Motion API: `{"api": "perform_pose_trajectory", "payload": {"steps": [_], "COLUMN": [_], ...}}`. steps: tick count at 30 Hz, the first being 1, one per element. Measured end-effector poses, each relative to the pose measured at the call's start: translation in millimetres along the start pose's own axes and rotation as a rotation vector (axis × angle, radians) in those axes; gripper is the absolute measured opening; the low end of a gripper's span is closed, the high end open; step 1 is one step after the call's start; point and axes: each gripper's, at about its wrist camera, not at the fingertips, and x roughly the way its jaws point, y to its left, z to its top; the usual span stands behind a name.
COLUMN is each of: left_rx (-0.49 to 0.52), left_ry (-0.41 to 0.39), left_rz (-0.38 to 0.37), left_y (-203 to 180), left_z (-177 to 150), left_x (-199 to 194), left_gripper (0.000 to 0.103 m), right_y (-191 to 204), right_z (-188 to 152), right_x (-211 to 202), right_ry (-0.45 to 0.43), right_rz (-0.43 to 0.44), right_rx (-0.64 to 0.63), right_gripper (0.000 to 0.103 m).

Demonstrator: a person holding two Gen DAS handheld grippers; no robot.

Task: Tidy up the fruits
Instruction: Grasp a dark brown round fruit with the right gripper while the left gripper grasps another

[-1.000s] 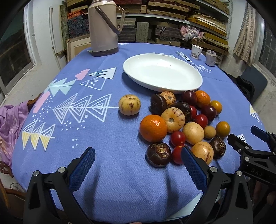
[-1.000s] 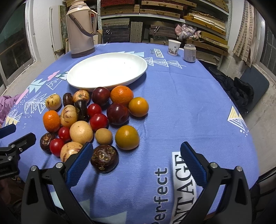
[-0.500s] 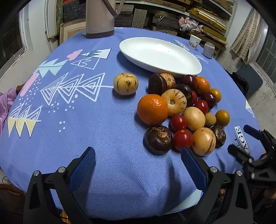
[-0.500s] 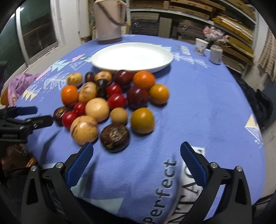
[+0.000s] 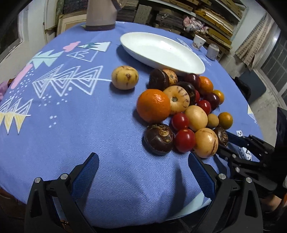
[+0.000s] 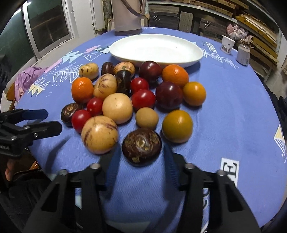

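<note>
Several fruits lie in a heap on the blue tablecloth in front of an empty white oval plate, which also shows in the right wrist view. My right gripper has its two blue pads on either side of a dark brown wrinkled fruit at the near edge of the heap, narrowed but with a gap on each side. My left gripper is wide open and empty, just short of another dark brown fruit and an orange. A yellow fruit sits apart on the left.
A thermos stands at the back of the table. A paper cup and a small tin stand at the far right. Shelves of boards fill the background. A purple cloth hangs past the left table edge.
My right gripper has moved forward and left to the heap and its jaws have narrowed around the dark brown fruit. My left gripper has moved closer to the fruits and stayed open.
</note>
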Motion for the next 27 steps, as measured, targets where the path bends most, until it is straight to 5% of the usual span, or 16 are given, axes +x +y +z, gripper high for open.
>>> {"api": "perform_pose_trajectory", "payload": {"steps": [17,22,27], "left_rx": [0.116,0.137,0.155], "left_ry": [0.032,0.029,0.028], "left_rz": [0.050,0.049,0.025], "left_y": [-12,-9,-8], "left_z": [12,11,10], "left_x": [20,17,15], "left_gripper": [0.100,0.085,0.085], "right_y": [-13,-17,-18], "right_z": [-5,-5,-6], "right_x": [-15,-17,-19], "right_ry": [-0.035,-0.043,-0.047], "right_rz": [0.054,0.064,0.065], "right_rx": [0.000,0.008,0.009], "right_gripper": [0.043,0.043,0.043]}}
